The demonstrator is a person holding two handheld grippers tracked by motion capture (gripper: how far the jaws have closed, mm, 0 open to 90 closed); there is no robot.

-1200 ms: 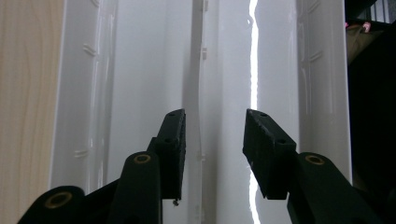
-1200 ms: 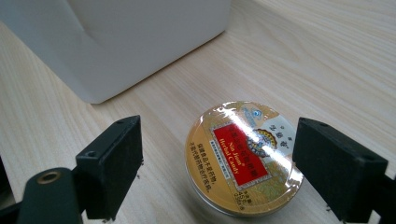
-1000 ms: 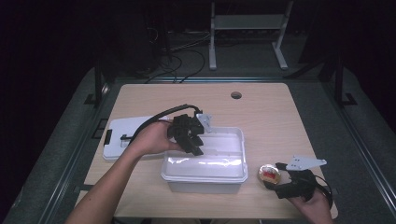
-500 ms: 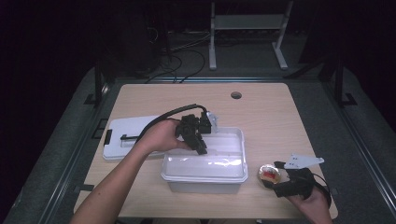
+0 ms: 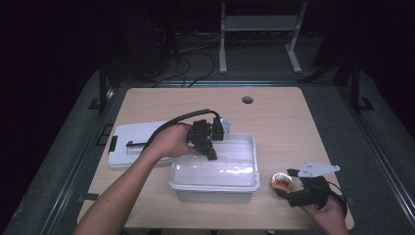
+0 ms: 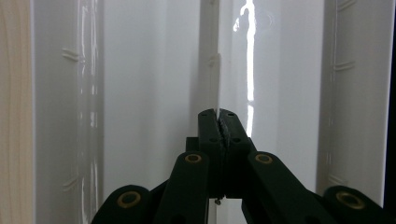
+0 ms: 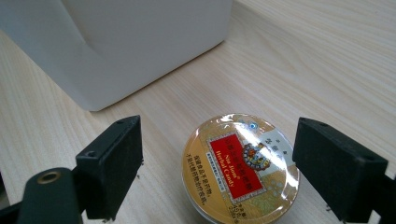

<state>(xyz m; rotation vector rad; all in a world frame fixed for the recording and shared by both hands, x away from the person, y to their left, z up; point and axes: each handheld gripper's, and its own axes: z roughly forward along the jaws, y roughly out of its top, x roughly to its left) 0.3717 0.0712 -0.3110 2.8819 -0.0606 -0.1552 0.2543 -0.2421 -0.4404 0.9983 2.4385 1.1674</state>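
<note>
Now my left tongs [image 5: 211,152] have just closed onto the bin's [image 5: 244,182] far rim, my right tongs [image 7: 219,172] gape astride the candy tin [image 7: 240,163] on the table [image 5: 274,117]; next: pinch tin.

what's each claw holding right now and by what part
Left claw has just closed on the thin rim edge of the white plastic bin. Right claw holds nothing: its jaws stand open around the round candy tin.
</note>
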